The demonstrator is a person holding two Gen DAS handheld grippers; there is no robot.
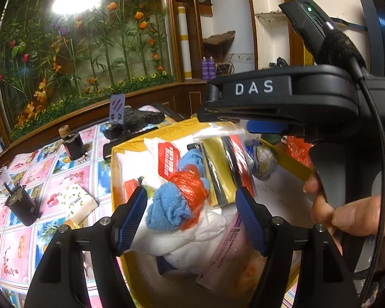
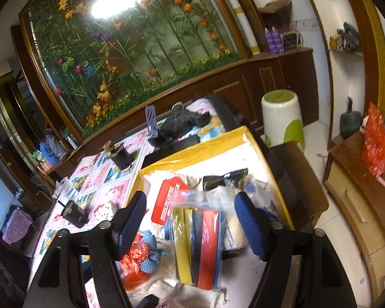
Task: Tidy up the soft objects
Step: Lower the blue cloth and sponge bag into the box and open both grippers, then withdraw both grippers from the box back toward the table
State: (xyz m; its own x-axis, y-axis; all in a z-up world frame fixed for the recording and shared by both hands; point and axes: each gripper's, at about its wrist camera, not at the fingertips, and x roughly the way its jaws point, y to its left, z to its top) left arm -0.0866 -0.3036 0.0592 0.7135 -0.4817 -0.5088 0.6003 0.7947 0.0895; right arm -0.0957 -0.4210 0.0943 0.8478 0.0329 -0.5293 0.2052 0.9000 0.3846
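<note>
Left gripper (image 1: 191,218): jaws spread, empty, above the box's (image 1: 151,133) near end.
Right gripper (image 2: 192,220): jaws spread, gripping nothing.
Sponge pack (image 2: 200,241): mid-box, light, squashy, slippery wrap; pinch across its middle.
Blue cloth (image 1: 166,208): limp; gather a fold.

One yellow box (image 2: 246,134) sits on the table, with one clear packet of coloured sponges (image 2: 201,243), one blue cloth (image 1: 166,206), one crumpled red bag (image 1: 191,187) and one white pack with a red label (image 2: 170,200) inside. Outside it I count two dark cups (image 1: 24,206) (image 1: 74,145), one tissue pack (image 1: 77,201), two purple bottles (image 2: 274,41).
</note>
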